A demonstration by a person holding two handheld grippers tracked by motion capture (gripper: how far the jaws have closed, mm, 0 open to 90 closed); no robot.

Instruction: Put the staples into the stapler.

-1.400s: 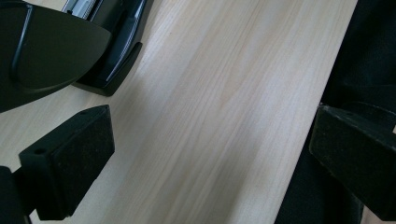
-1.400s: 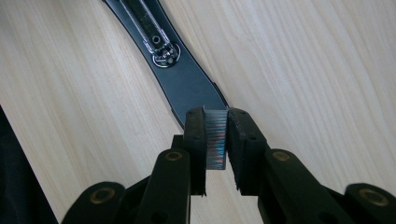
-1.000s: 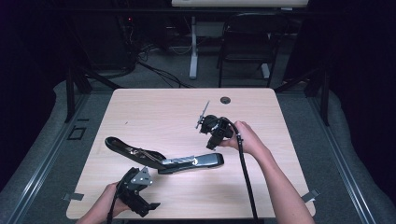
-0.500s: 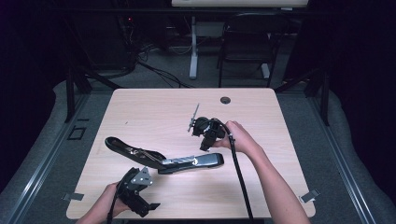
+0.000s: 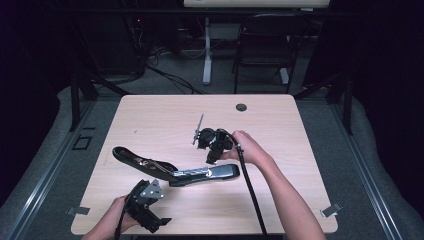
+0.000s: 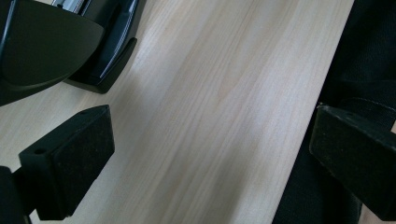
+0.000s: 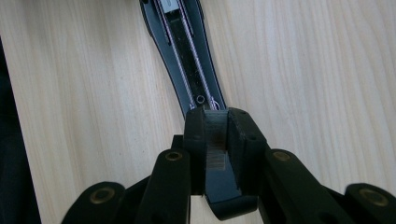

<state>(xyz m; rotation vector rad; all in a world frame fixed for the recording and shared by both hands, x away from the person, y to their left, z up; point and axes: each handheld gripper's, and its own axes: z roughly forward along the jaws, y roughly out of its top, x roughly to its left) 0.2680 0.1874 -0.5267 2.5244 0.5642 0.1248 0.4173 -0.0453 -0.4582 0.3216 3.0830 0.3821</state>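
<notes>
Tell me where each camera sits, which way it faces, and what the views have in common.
High view: above the person's side, looking forward and down on the table; both forearms, left gripper and right gripper show.
Left gripper view: on the left gripper, facing bare tabletop between wide-apart jaws.
Right gripper view: on the right gripper, looking down its near-shut jaws at a strip of staples.
Shared: the opened black stapler.
</notes>
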